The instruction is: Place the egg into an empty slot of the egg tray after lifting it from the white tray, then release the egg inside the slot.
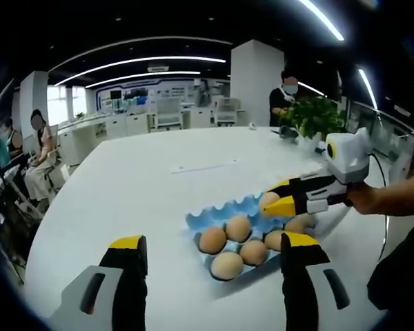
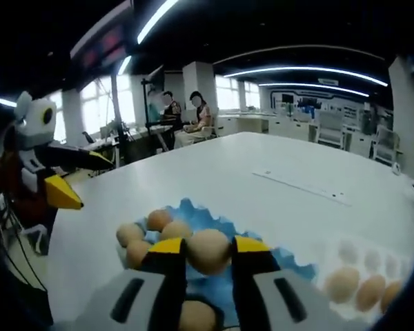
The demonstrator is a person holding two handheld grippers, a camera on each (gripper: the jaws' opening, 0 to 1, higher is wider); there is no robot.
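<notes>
The right tongs (image 2: 208,256) are clamped on an egg (image 2: 208,251), one yellow-tipped jaw on each side of it, and they hold it over the blue egg tray (image 2: 193,210), which lies on the white surface (image 2: 262,186). In the left gripper view the same tongs come in from the right, with the egg (image 1: 269,201) at their tips above the far edge of the blue tray (image 1: 224,211). So the lifting appears to be done. The white tray (image 2: 362,265) sits just beside the blue one and has more eggs in it. What is left, as I judge it, is to lower the egg into an empty slot and let it go. The left tongs (image 1: 214,249) are apart and hold nothing, near the blue tray.
</notes>
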